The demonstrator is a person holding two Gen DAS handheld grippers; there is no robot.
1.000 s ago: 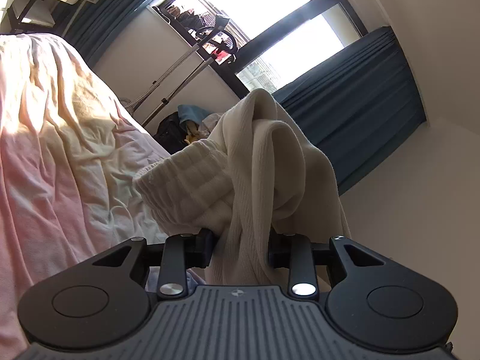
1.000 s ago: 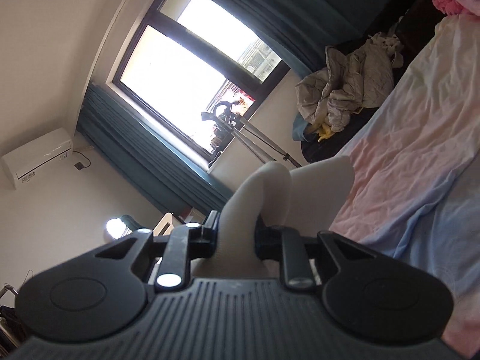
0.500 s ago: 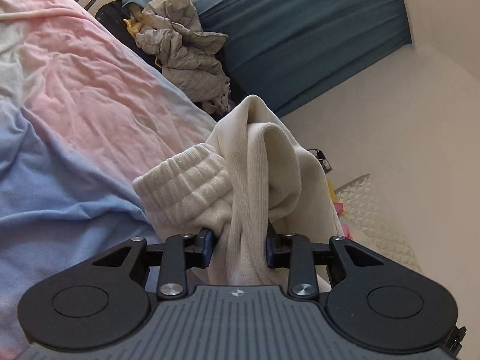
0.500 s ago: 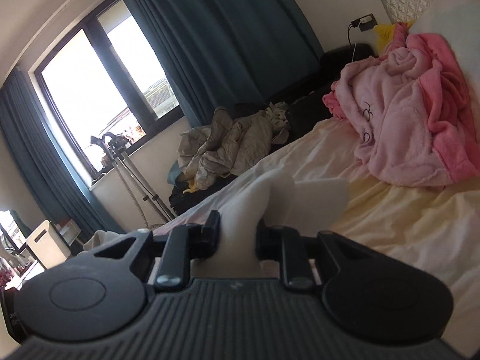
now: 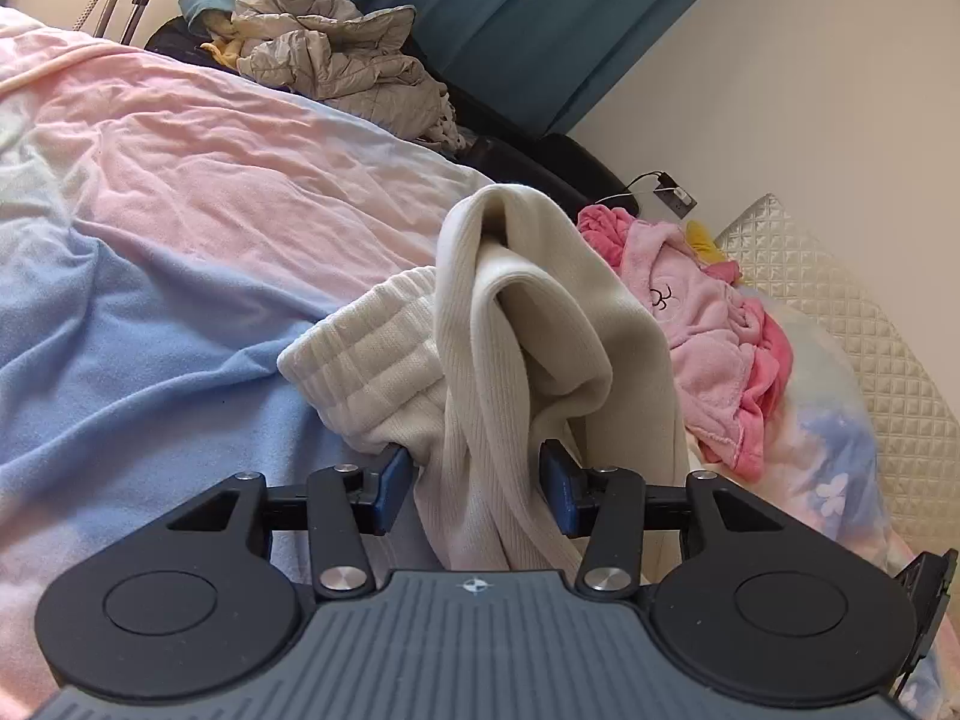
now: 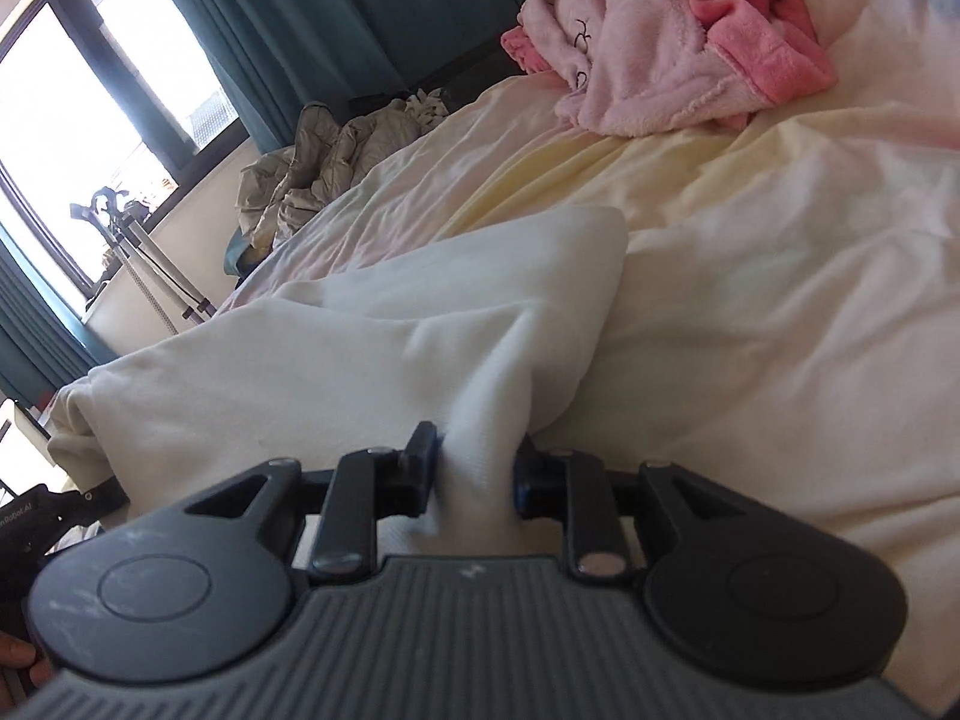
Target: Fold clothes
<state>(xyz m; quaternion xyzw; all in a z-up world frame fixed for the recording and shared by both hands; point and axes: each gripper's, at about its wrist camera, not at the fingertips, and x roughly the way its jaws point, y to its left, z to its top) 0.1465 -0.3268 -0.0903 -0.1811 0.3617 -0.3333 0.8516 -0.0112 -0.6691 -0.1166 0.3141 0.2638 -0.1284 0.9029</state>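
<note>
1. The left claw point(image 5: 477, 495) is closed on a bunched fold of a cream ribbed garment point(image 5: 540, 324), which is pinched between its two blue-padded fingers point(image 5: 393, 489).
2. In the left wrist view the garment is seen rising above the claw in a gathered peak, with its thick ribbed cuff point(image 5: 372, 354) hanging out to the left side.
3. The right claw point(image 6: 474, 480) is likewise clamped on the same cream garment point(image 6: 372, 354), a narrow twist of cloth being squeezed between its fingers.
4. From the right claw the cloth is spread out leftward and forward, and it is laid over the bed point(image 6: 780, 300).
5. The bed is covered by a rumpled sheet point(image 5: 180, 180) shaded pink, blue and pale yellow.
6. A pink fleece robe point(image 6: 672, 42) is heaped near the quilted headboard point(image 5: 840, 312), well apart from both claws.
7. A grey quilted jacket point(image 5: 336, 54) is piled beyond the far edge of the bed, beside teal curtains point(image 5: 540, 18).
8. A bright window point(image 6: 90, 120) is seen in the right wrist view.
</note>
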